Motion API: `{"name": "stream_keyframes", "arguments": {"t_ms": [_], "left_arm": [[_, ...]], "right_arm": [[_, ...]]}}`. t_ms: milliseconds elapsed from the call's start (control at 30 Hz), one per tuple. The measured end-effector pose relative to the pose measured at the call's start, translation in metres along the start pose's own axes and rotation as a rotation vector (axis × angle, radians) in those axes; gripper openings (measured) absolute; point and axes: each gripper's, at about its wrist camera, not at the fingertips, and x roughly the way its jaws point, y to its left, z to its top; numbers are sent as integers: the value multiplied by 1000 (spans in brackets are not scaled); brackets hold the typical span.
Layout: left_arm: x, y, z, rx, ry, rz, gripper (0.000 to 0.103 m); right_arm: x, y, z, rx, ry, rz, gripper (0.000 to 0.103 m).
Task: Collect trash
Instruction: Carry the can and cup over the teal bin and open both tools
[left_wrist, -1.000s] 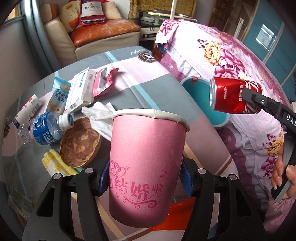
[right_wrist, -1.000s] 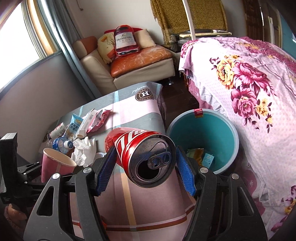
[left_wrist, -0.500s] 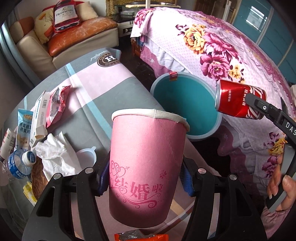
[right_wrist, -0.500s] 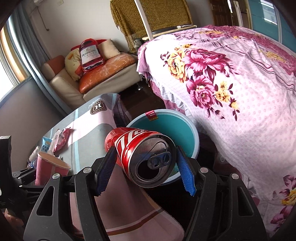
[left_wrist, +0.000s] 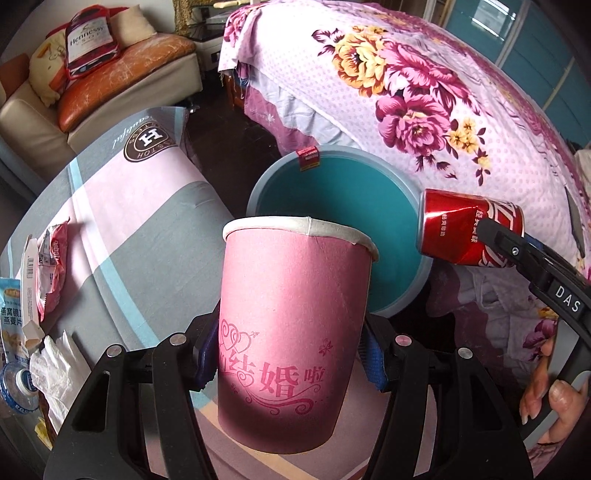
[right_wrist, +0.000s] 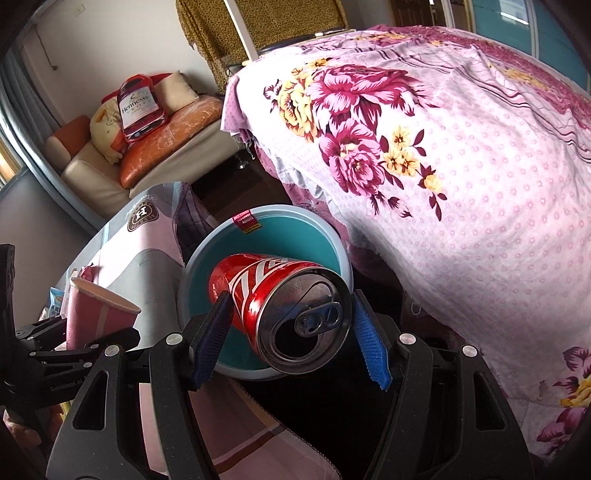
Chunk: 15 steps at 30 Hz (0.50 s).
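left tongs: clamped on upright pink paper cup
right tongs: clamped on sideways red aluminium can, above round teal plastic bin

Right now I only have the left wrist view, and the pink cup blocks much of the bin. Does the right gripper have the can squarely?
Observer: Yes. In the right wrist view the right gripper has a blue pad on each side of the red can, with the jaws shut on it.
Operator: Which way does its top end face?
Observer: Back toward the right camera. The tab and the open mouth show, and the can lies on its side.
Operator: Is it lined up with the bin?
Observer: In that view its far end overlaps the inside of the teal bin, below the red label on the rim.
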Motion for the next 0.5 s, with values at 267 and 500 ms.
{"name": "stream_keyframes", "arguments": {"t_ms": [267,500], "left_arm": [[21,-8,12,9,18,-21,63],[29,-11,17,15,23,-34,64]], "right_arm": [[6,-7,9,6,6,-31,62],[10,-8,13,8,12,-46,62]]}}
